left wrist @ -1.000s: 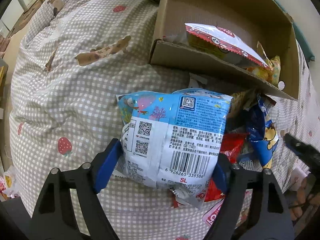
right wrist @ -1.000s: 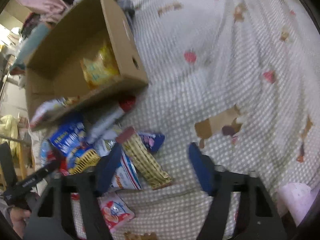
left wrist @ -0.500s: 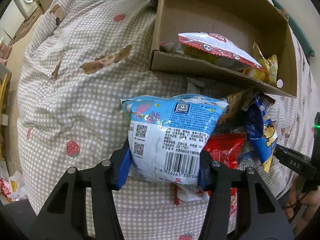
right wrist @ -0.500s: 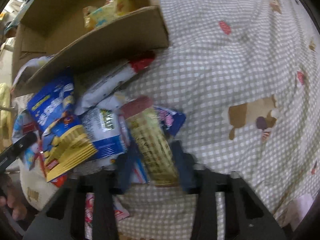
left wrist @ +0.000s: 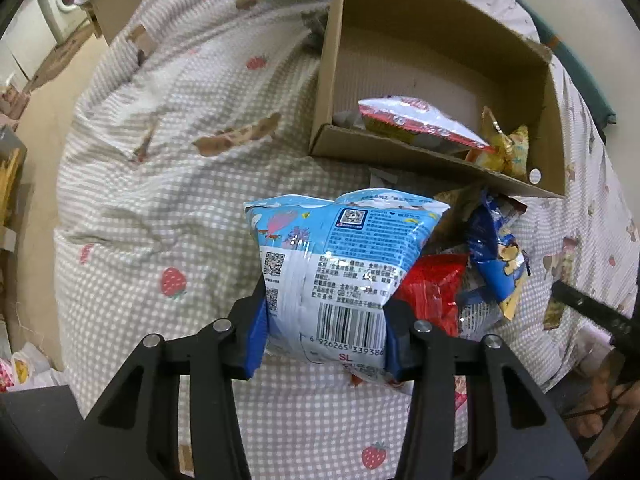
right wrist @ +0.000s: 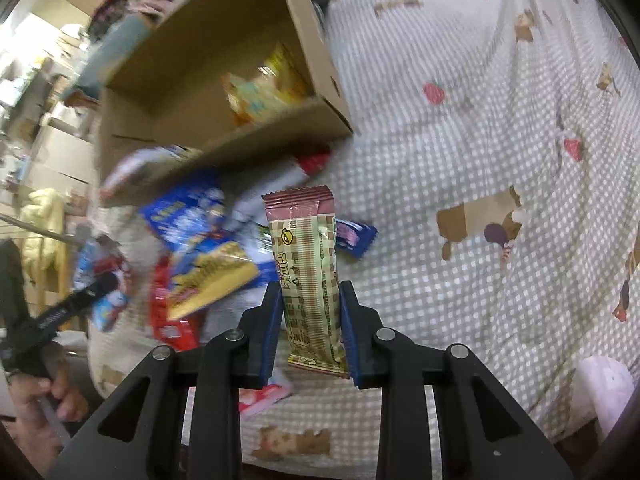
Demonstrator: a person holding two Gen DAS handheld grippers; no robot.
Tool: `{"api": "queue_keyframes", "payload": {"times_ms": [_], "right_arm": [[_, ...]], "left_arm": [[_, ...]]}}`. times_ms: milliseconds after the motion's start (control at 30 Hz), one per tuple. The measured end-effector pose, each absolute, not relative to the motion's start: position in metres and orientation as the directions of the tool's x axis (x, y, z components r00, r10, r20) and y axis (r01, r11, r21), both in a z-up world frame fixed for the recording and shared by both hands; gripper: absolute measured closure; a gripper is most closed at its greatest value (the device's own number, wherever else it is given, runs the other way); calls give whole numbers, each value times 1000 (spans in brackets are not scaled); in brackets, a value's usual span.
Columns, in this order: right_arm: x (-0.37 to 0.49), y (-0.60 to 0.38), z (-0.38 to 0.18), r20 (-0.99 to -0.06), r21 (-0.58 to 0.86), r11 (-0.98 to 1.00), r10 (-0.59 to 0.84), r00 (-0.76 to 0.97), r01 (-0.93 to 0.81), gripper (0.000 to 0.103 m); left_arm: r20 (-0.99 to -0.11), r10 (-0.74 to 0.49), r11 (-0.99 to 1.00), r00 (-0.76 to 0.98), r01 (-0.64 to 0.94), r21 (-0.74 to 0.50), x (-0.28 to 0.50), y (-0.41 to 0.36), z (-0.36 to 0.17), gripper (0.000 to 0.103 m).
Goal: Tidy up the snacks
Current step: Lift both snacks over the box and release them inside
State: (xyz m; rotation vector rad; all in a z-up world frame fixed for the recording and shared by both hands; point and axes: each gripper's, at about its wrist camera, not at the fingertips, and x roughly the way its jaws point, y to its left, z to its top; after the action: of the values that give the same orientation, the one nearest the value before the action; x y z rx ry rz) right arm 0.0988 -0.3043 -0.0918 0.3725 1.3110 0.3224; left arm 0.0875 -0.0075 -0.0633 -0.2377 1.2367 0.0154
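Your left gripper (left wrist: pixel 325 330), just closed on the blue bag (left wrist: pixel 340 268), and right gripper (right wrist: pixel 311 330), just closed on the bar (right wrist: pixel 310 272), pinch only their low ends, so either could slip before the box (left wrist: pixel 436 44).

left wrist: steeply down, close | right wrist: same | shared: cardboard box (left wrist: pixel 436 156) (right wrist: pixel 280 128), snack pile (left wrist: pixel 480 272) (right wrist: pixel 192 248)

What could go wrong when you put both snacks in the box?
The left gripper squeezes the puffy blue bag hard; it might pop or crush what's inside. The right gripper pinches only the lower end of the long wafer bar, which could swing or slip before reaching the cardboard box.
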Motion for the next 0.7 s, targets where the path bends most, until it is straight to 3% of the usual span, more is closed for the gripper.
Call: {"api": "queue_keyframes", "payload": {"times_ms": [400, 700], "right_arm": [[103, -318, -49, -777, 527, 840, 538, 327, -130, 74], [115, -305, -34, -721, 564, 810, 578, 382, -163, 74]], "left_arm": [[-895, 6, 989, 446, -136, -61, 81, -15, -32, 61], [-846, 14, 996, 533, -84, -36, 114, -31, 7, 61]]}}
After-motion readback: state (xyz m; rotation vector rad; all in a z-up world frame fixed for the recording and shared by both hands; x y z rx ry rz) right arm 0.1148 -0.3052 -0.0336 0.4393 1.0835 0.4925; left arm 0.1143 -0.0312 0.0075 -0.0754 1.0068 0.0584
